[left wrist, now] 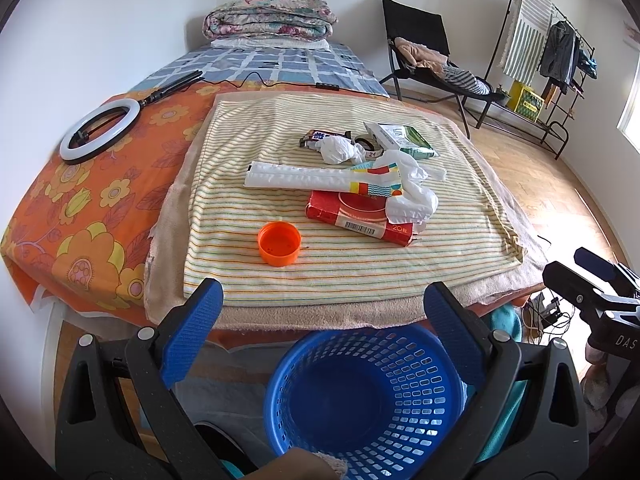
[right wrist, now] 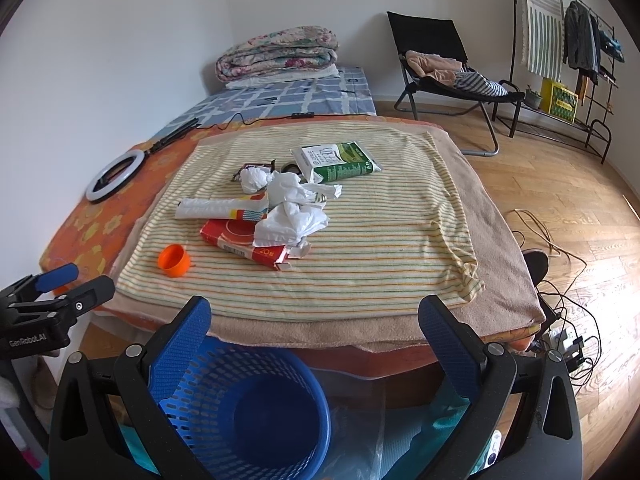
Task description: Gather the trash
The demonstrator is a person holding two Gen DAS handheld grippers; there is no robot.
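Looking through the left wrist camera, the left gripper is seen spread wide with nothing between its blue pads, held over the blue basket on the floor at the bed's near edge. On the striped towel the trash is gathered: an orange cap nearest, a red carton behind it, crumpled white paper and a green-and-white packet further back. The right gripper is glimpsed at the right edge.

From the right wrist camera, the right gripper is likewise shown wide open and empty. The basket sits below its left finger. The cap lies well apart from the packet.
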